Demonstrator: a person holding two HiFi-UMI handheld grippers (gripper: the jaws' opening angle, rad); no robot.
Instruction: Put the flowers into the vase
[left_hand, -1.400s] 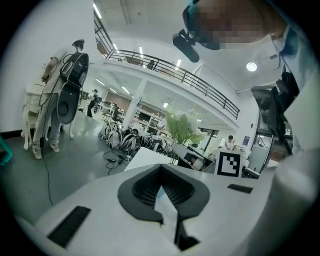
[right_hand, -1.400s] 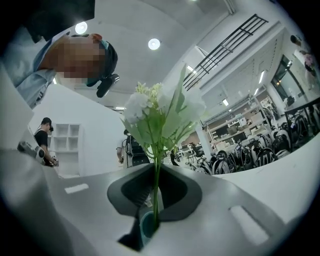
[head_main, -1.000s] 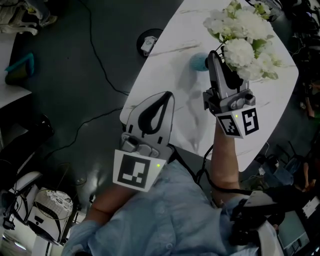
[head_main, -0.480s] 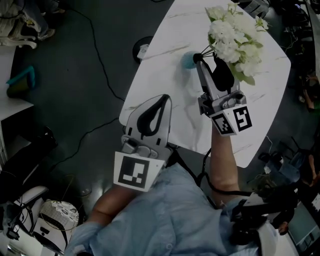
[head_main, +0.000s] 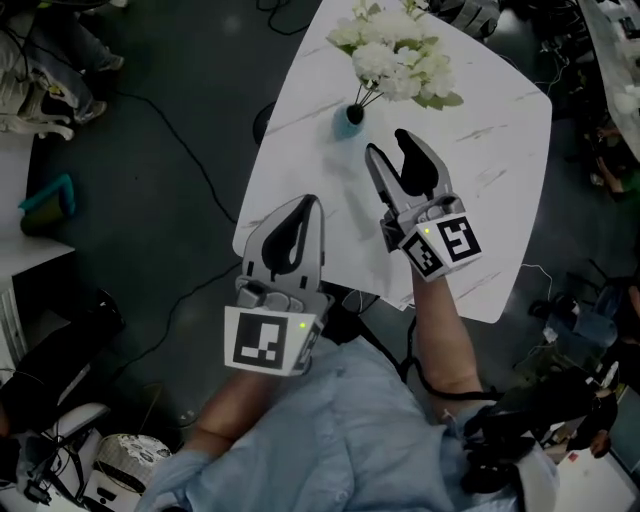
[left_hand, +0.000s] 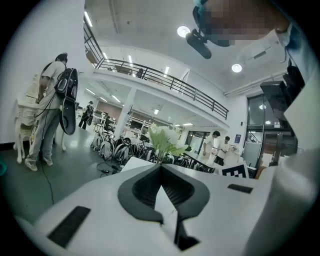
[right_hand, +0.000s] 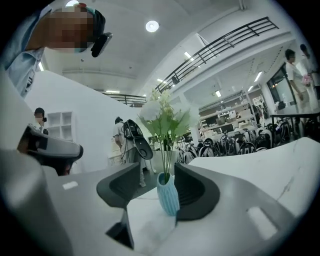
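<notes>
A bunch of white flowers (head_main: 395, 50) with green leaves stands upright in a small blue ribbed vase (head_main: 348, 118) near the far left edge of the white marble table (head_main: 480, 130). My right gripper (head_main: 388, 148) is over the table just short of the vase, apart from it. Its jaws have just been opening and stand open with nothing between them. In the right gripper view the vase (right_hand: 167, 195) and flowers (right_hand: 165, 117) show beyond the open gripper (right_hand: 157, 169). My left gripper (head_main: 308, 203) hangs shut at the table's near left corner, holding nothing. In the left gripper view the flowers (left_hand: 162, 140) appear far past the shut gripper (left_hand: 161, 166).
The table's left edge drops to a dark floor with black cables (head_main: 190, 150). A person with a backpack (left_hand: 55, 100) stands far left in the left gripper view. Parked bicycles (right_hand: 240, 140) and more people fill the hall behind. Cluttered gear lies at the floor's lower right (head_main: 540, 400).
My right gripper has drawn back from the flower stems toward me and opened its jaws. The flowers stay standing in the vase. The left gripper has risen slightly, still shut.
</notes>
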